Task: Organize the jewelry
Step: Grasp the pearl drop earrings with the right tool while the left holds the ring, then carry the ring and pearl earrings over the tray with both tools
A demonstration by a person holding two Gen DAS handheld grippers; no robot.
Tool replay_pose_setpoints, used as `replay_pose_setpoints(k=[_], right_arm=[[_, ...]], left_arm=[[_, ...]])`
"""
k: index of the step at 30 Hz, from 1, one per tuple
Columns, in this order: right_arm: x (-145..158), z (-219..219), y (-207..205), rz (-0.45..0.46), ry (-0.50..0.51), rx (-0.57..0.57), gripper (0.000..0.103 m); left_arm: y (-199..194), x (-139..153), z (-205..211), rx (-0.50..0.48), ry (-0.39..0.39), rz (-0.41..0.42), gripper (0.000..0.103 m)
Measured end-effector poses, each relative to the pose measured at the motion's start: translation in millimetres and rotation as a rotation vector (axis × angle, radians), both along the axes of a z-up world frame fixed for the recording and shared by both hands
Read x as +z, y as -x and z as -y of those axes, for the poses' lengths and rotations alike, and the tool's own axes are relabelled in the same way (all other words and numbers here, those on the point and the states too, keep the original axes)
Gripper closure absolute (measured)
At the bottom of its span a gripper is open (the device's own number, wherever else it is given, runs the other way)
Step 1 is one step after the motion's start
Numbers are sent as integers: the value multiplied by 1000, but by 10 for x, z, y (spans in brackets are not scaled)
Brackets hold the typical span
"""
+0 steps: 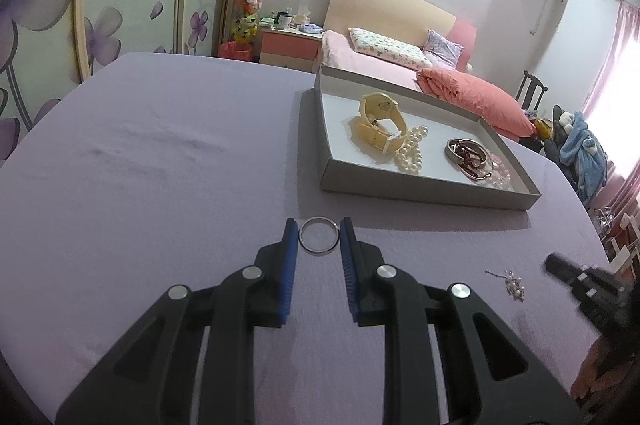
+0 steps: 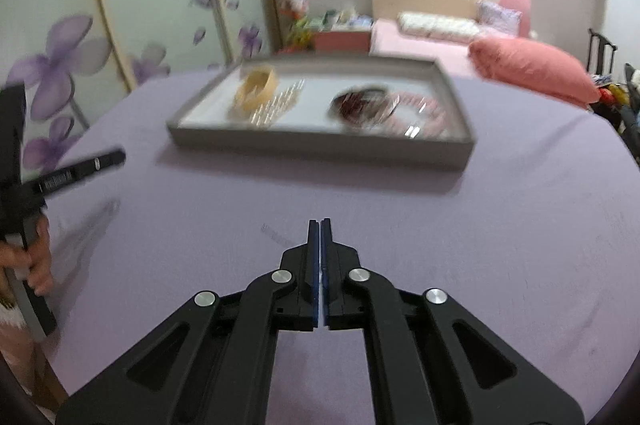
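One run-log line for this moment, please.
left gripper: open around silver bangle | right gripper: shut, empty | tray: holds watch, pearls

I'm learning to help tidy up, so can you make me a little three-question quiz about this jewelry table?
1. True or false: the silver metal ring lies inside the shallow grey cardboard tray.
2. Which gripper's pads stand on either side of the ring: A) left gripper B) right gripper?
3. Fill in: the yellow plastic watch sits beside the white ____ bracelet.

Key: 1 false, it lies on the purple tablecloth; 2 A; 3 pearl.
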State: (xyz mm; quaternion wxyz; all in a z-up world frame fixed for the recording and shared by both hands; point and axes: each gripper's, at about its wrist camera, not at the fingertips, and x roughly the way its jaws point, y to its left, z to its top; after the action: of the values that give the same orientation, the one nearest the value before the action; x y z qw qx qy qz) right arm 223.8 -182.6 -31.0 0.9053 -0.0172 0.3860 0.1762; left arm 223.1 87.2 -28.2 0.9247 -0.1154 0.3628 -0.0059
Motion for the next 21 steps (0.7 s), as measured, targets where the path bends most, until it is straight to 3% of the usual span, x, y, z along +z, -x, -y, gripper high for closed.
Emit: replay_pose_setpoints(k=[1,2,3,4,5,7,8,9,11,14,15,21], right_arm=[[-48,-45,-2,-13,15,6,79],[-90,-82,8,-24,25,12,52],[-130,-121,10,-35,38,17,37],[-154,-141,26,-38,51,21,37],[-167,-168,30,-41,62,26,38],[-202,-199,4,-53,93,20,51],[-243,-195,-27,-72,101,14,61],[-242,-165,-40,-75,87,6,79],[-245,-101,-12,-74,91,-1,89],[-247,-32,63,-72,98,-6,91],[-248,19,95,-70,93,-15,96],[-148,201,160,-15,58,-67,96]], left_arm=[[10,8,3,0,-2,1,81],[11,12,4,0,-2,2,81],[14,16,3,1,-2,2,81],[17,23,0,2,-2,3,81],[20,30,-4,3,-3,5,81],[18,38,-4,5,-4,6,81],[21,37,-9,6,-3,6,81],[22,37,-10,6,-3,6,81],[21,41,-12,4,-3,7,81],[39,43,-4,0,-3,9,81],[42,43,-4,-1,-2,9,81],[96,44,53,-16,2,11,81]])
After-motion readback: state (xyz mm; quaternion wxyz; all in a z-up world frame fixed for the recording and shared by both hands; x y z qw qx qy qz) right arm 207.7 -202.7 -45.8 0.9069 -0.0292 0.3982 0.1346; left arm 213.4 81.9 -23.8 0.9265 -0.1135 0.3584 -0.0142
